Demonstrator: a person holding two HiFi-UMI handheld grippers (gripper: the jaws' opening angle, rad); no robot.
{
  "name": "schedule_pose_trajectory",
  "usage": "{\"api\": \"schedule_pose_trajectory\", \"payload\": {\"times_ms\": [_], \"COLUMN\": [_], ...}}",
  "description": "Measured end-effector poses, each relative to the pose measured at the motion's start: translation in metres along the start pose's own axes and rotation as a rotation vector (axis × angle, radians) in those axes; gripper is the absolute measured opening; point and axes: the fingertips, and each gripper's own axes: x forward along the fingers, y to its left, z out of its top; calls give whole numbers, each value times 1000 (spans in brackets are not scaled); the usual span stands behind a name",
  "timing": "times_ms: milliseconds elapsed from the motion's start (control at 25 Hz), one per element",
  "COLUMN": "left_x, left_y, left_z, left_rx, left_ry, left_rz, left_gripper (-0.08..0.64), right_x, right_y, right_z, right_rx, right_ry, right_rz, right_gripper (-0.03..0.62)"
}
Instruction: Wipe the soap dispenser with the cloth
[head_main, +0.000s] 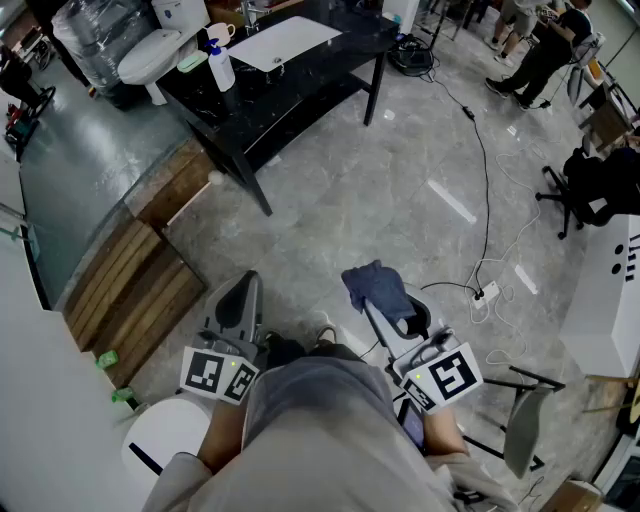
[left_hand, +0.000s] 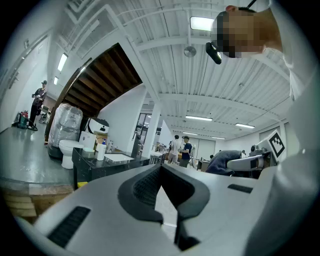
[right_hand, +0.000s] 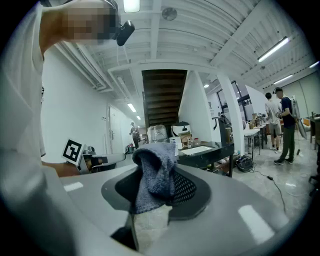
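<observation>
Left hand-held gripper (left_hand: 160, 170): closed, with the jaw tips brought together and nothing held between them. It is held level, low at the person's left side, above the floor (head_main: 400, 200).

Right hand-held gripper (head_main: 385, 312): closed on the cloth (head_main: 375, 283). It is held at the person's right side and tipped slightly downward.

Cloth: grey-blue, clamped between the right jaws. A bunched fold stands above the jaw tips and the remainder hangs down between the pads. It is carried clear of the floor.

Soap dispenser (head_main: 221, 70): a white bottle with a blue pump top, set upright on the tabletop (head_main: 300, 85) toward its left end. It is touched by neither hand-held gripper and lies well apart from both.

Tabletop: black, with a lower shelf beneath. It is seen at the top of the head view, across an open stretch of floor from the person.

Tray (head_main: 285, 42): white and flat, laid on the tabletop just right of the soap dispenser.

Cup (head_main: 220, 33): white, placed on the tabletop just behind the soap dispenser.

Toilet (head_main: 150, 55): white, positioned at the left end of the tabletop.

Steps (head_main: 150, 270): wooden, located to the left of the person, between the tabletop and the left hand-held gripper.

Cable (head_main: 485, 170): black, run across the grey floor to a power strip (head_main: 488, 292) at the right.

Bystanders: figures are seen at the upper right, far from the tabletop.
</observation>
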Motion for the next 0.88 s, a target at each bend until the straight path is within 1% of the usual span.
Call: {"api": "schedule_pose_trajectory", "payload": {"times_ms": [160,320,600,720,880], "left_x": [7,7,7,10,21], "left_y": [-5,-11,-13,-6,15], "left_z": [-4,-4,-6,0,1], "left_rx": [0,9,52,65,46], "left_ry": [4,23,54,53,50], "left_rz": [-6,3,19,27,34], "left_gripper": [6,6,6,6,6], "right_x": [1,0,8,19,43], "right_y": [-7,-9,-12,-12,-12], "right_z": [-4,-8,-15,-9,-5], "right_rx": [4,25,58,84,89], "right_ry": [-5,-4,-22,-41,-24], "right_rz": [6,22,59,94,128], "right_gripper": [126,126,126,127,129]}}
